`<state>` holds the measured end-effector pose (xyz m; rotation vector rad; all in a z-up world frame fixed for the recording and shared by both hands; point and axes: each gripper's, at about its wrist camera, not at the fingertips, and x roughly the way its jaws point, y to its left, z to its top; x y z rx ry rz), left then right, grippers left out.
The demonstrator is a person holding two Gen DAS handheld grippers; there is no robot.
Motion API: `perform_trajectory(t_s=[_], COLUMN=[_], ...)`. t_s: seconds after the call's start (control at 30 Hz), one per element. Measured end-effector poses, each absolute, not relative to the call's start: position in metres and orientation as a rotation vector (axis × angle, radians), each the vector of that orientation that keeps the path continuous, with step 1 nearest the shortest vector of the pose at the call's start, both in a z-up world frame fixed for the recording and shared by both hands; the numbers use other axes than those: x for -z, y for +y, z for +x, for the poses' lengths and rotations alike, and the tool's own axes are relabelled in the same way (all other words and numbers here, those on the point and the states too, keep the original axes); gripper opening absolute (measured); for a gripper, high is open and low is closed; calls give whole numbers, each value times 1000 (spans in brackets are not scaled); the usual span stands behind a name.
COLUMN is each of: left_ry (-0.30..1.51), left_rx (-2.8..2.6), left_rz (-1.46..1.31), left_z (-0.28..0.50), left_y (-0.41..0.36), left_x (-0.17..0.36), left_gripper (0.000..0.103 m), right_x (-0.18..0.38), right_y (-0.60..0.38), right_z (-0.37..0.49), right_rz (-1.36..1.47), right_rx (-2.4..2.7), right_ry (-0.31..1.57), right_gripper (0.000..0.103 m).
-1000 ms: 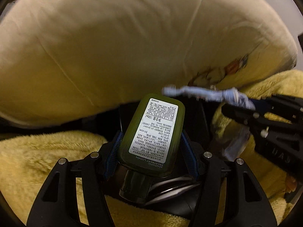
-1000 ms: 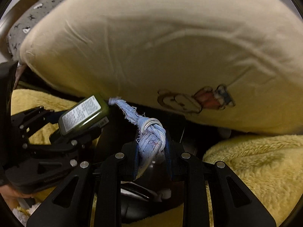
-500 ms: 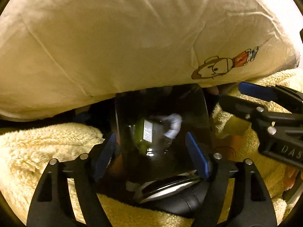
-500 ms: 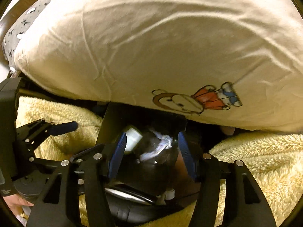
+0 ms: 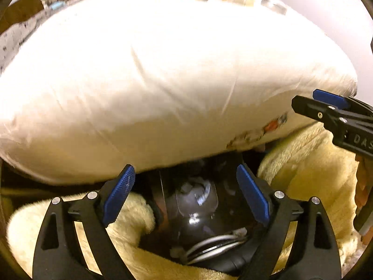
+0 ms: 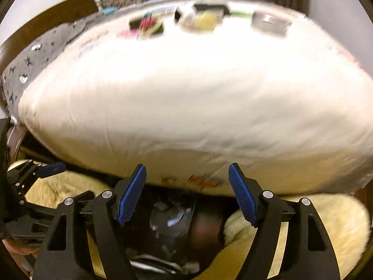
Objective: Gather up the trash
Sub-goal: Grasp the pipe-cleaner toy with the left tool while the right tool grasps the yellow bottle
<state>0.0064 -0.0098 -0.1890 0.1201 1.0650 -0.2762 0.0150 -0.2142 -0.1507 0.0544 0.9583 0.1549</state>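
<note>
My left gripper (image 5: 186, 182) is open and empty above a dark bin lined with a black bag (image 5: 198, 210). Pale trash lies blurred inside the bin. My right gripper (image 6: 187, 186) is open and empty too, over the same bin (image 6: 172, 224). The right gripper shows at the right edge of the left wrist view (image 5: 326, 107), and the left gripper at the left edge of the right wrist view (image 6: 46, 169). The green bottle and blue rope are not clearly visible.
A big cream pillow (image 5: 163, 81) with a cartoon print (image 5: 272, 126) fills the space behind the bin. Yellow fleece blanket (image 5: 303, 163) surrounds the bin. Several small items (image 6: 205, 16) lie blurred on the bed beyond the pillow. A grey patterned cloth (image 6: 35, 58) lies at far left.
Both grippers opened and dropped the green bottle and the blue knotted rope into the bin, then rose and pulled back, so more of the pillow top shows.
</note>
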Motion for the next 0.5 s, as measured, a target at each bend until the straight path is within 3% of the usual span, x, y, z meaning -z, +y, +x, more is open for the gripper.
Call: perform_trajectory(t_s=[0.27,0.5], left_ry=[915,877], left_rx=[253,225], left_rz=[140,118], left_z=[38,89], left_y=[-6,-9], left_x=[137,124], left_gripper=[87,87], right_x=[109,97], right_y=[-235,-233], right_z=[49,106], right_rz=[38,52], right_rx=[-104,-114], right_ry=[826,778], right_gripper=[75,75])
